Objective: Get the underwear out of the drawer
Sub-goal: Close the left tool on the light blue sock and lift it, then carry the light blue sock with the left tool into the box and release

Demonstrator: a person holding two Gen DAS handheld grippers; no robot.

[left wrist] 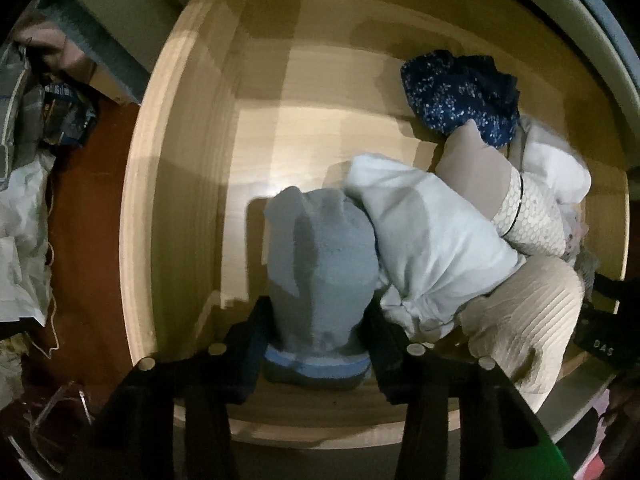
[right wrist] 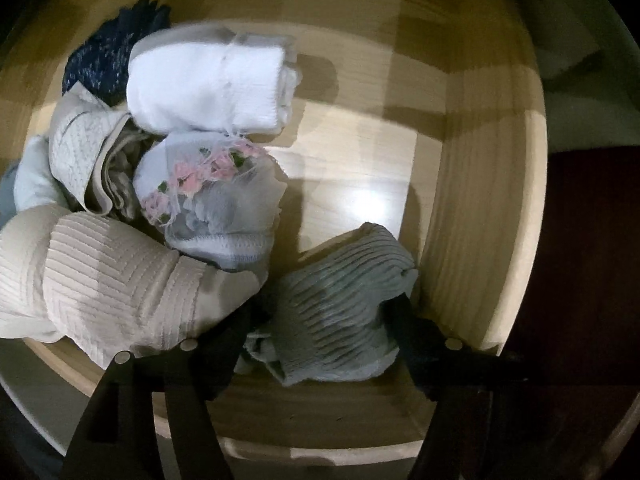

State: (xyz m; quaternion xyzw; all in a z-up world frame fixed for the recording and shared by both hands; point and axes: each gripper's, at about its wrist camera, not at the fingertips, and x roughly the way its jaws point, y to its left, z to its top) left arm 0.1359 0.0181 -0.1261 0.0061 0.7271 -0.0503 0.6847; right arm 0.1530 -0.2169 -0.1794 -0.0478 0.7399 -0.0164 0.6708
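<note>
Pale wood lines the open drawer (left wrist: 176,184), whose left half is bare while rolled underwear is heaped toward its right side. Left gripper (left wrist: 316,340) is closed on a blue-grey roll (left wrist: 320,264) with a striped band, its long axis running away from the camera. Only the right view shows a floral mesh piece (right wrist: 208,192) and a white roll (right wrist: 208,88). Right gripper (right wrist: 320,328) straddles a grey-green ribbed piece (right wrist: 340,300); whether its pads press on the cloth I cannot tell.

A: Where do the left tongs (left wrist: 318,344) sit?
B: Over the wooden drawer (left wrist: 192,184), their fingers (left wrist: 248,344) pressing a rolled blue underwear piece (left wrist: 320,264).
A: And beside that roll?
B: A white bundle (left wrist: 432,240) touches it; a navy speckled piece (left wrist: 456,92) lies beyond.
</note>
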